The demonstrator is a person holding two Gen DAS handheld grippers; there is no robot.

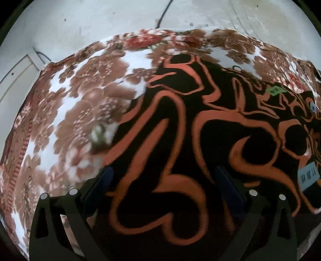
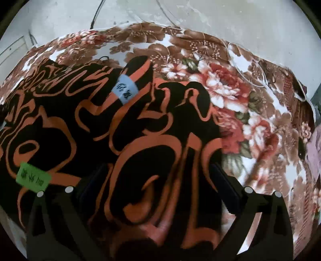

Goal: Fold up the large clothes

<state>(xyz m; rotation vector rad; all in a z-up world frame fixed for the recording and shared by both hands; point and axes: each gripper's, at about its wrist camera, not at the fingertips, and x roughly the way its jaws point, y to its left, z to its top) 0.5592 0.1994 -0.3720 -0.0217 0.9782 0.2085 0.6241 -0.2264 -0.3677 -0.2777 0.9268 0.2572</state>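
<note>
Nearest each camera, both pairs of tongs stand with their fingers spread wide and nothing between them: the left tongs (image 1: 162, 180) and the right tongs (image 2: 160, 176) hover low over the black garment with orange swirls (image 1: 200, 130), whether touching it cannot be told. The garment lies spread on a brown and red floral blanket (image 1: 84, 96), which covers the surface. The left tongs are near its left edge, the right tongs near its right edge. Paper tags sit on the cloth: a green tag (image 2: 33, 176) and a blue tag (image 2: 125, 90). The fold looks barely begun; the step in hand seems to be reaching for the near edge. The next move probably calls for closing on the cloth at both sides and carrying it away together. Beyond the blanket are a pale stained wall (image 1: 100, 20) and a dark cable (image 1: 162, 14).
</note>
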